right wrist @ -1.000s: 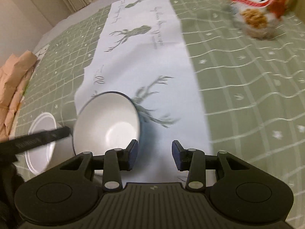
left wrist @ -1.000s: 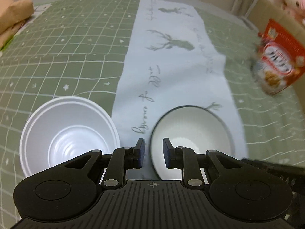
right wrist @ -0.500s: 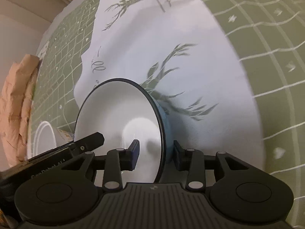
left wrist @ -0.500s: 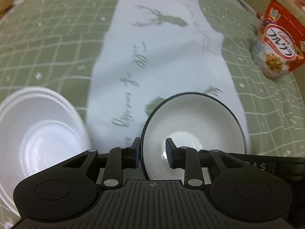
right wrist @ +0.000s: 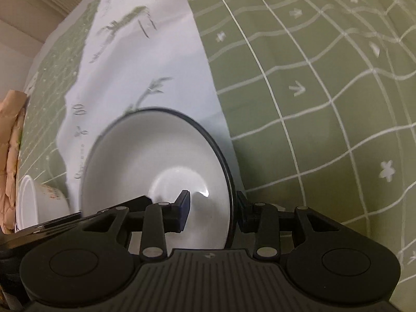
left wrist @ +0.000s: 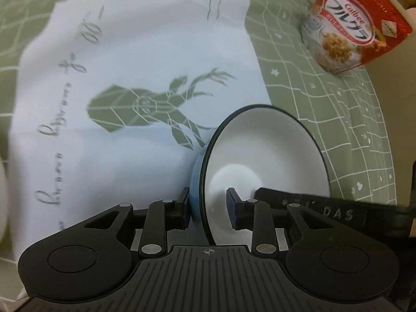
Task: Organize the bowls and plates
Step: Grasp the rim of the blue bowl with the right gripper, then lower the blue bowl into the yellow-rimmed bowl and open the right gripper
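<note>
Gripping the bowl (right wrist: 166, 171) by its right rim, the right gripper (right wrist: 210, 212) has one of its jaws inside the white basin and the other on the outer wall, closed on the rim. The left gripper (left wrist: 206, 206) straddles the opposite rim, one of its jaws on the blue outside and one inside; the inner one stands off the wall, so these jaws look loose and not clamped. The bowl sits near both cameras, tilted, over the right edge of the white deer-print runner (left wrist: 124, 72).

To do this step well, I judge that the left jaws should close squarely on the rim before any lift, so the bowl does not swing from one side. Both grippers should then rise together and keep the rim level. A glazed rim may slip, so a deep bite seems safer than a fingertip pinch.

A green gridded cloth (right wrist: 325, 78) covers the surface under the runner. A second white bowl (right wrist: 28, 202) stands at the left, near crumpled brown paper (right wrist: 11, 143). A red cereal bag (left wrist: 356, 23) stands far right. Pale wall panels show at the far left edge.
</note>
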`<state>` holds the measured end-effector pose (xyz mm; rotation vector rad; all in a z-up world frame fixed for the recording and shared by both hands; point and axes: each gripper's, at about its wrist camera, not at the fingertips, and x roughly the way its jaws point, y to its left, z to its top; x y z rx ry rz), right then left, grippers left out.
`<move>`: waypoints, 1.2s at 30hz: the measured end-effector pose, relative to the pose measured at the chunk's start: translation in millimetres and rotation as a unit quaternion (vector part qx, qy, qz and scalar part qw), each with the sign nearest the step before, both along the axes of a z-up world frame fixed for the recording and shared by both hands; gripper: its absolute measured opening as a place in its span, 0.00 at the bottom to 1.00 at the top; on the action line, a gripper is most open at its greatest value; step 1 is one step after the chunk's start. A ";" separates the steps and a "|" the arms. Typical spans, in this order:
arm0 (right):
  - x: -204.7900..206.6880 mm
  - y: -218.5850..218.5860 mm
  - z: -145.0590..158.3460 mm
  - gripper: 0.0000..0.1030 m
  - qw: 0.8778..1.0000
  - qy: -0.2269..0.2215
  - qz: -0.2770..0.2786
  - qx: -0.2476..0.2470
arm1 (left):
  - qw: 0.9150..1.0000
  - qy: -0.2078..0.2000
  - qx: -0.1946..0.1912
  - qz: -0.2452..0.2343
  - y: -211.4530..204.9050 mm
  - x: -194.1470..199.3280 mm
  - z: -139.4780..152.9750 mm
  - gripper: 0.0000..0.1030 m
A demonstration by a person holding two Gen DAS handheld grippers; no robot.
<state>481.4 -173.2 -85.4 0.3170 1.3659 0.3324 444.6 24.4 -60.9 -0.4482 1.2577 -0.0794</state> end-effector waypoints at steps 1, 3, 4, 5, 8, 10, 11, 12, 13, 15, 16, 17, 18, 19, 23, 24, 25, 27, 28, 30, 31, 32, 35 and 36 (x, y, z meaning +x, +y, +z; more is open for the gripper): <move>0.6 3.4 -1.8 0.37 1.000 -0.001 0.003 -0.001 | 1.000 0.002 -0.002 0.001 -0.8 1.4 -2.8 0.31; 0.1 8.1 -0.8 0.37 1.000 -0.008 0.010 -0.006 | 1.000 0.005 -0.004 0.006 0.9 2.9 -5.9 0.31; -0.5 8.9 -0.4 0.37 1.000 -0.010 0.013 -0.008 | 1.000 0.006 -0.006 0.008 2.0 3.2 -6.6 0.31; -1.0 8.3 0.4 0.37 1.000 -0.010 0.013 -0.008 | 1.000 0.007 -0.008 0.009 2.4 3.5 -6.3 0.31; -4.0 6.6 6.5 0.36 1.000 -0.015 0.013 -0.008 | 1.000 0.008 -0.002 -0.001 1.3 5.0 -3.1 0.31; -6.8 7.2 13.8 0.36 0.999 -0.028 0.018 -0.012 | 1.000 0.005 0.003 -0.010 -2.2 7.0 0.8 0.31; -8.2 6.2 17.6 0.36 0.999 -0.035 0.020 -0.013 | 1.000 0.002 0.004 -0.013 -3.1 6.6 4.1 0.31; -9.2 5.8 21.5 0.36 0.999 -0.042 0.021 -0.014 | 1.000 -0.001 0.004 -0.016 -4.4 6.3 8.3 0.31; -9.2 5.0 25.4 0.36 0.999 -0.047 0.020 -0.013 | 1.000 -0.004 0.003 -0.019 -4.6 5.7 13.2 0.31; -10.0 0.8 35.1 0.36 0.999 -0.050 0.017 -0.004 | 1.000 -0.010 0.001 -0.018 -5.5 3.9 25.3 0.31; -11.4 -1.1 40.8 0.36 0.998 -0.053 0.017 0.000 | 1.000 -0.020 0.002 -0.020 -6.3 2.3 32.2 0.31; -13.4 -2.9 46.3 0.36 0.998 -0.059 0.019 0.002 | 0.999 -0.033 0.005 -0.024 -7.5 0.2 40.5 0.31; -15.9 -4.1 52.3 0.36 0.997 -0.068 0.023 0.002 | 0.999 -0.045 0.010 -0.029 -9.4 -1.9 48.8 0.31; -18.2 -3.7 58.3 0.36 0.997 -0.077 0.027 0.000 | 0.998 -0.053 0.013 -0.032 -11.2 -3.2 55.9 0.31; -34.8 -6.1 84.4 0.37 0.993 -0.112 0.041 -0.008 | 0.996 -0.075 0.017 -0.039 -16.4 -15.4 86.0 0.32; -39.9 -9.1 90.0 0.37 0.993 -0.113 0.042 -0.004 | 0.996 -0.077 0.015 -0.039 -17.2 -19.8 91.5 0.32; -45.1 -12.5 94.7 0.37 0.993 -0.113 0.042 -0.001 | 0.996 -0.077 0.012 -0.041 -18.2 -25.5 95.9 0.32; -58.2 -17.7 103.8 0.37 0.993 -0.114 0.042 -0.002 | 0.996 -0.074 0.012 -0.048 -24.0 -39.6 104.0 0.32; -65.7 -20.1 107.7 0.37 0.993 -0.114 0.042 -0.004 | 0.996 -0.073 0.012 -0.053 -27.5 -46.5 105.9 0.32; -83.1 -25.5 114.2 0.37 0.993 -0.111 0.045 -0.010 | 0.996 -0.064 0.014 -0.057 -34.0 -63.4 107.3 0.32; -91.9 -27.9 116.0 0.37 0.993 -0.107 0.045 -0.013 | 0.997 -0.057 0.014 -0.058 -37.7 -70.6 106.1 0.32; -100.8 -30.1 116.5 0.37 0.994 -0.099 0.045 -0.017 | 0.997 -0.049 0.013 -0.061 -41.9 -78.2 104.6 0.32; -123.6 -38.0 107.3 0.37 0.996 -0.074 0.040 -0.026 | 0.997 -0.026 0.010 -0.070 -52.3 -97.4 94.7 0.32; -129.9 -40.4 101.1 0.37 0.997 -0.063 0.036 -0.027 | 0.997 -0.016 0.012 -0.074 -55.6 -101.7 88.8 0.32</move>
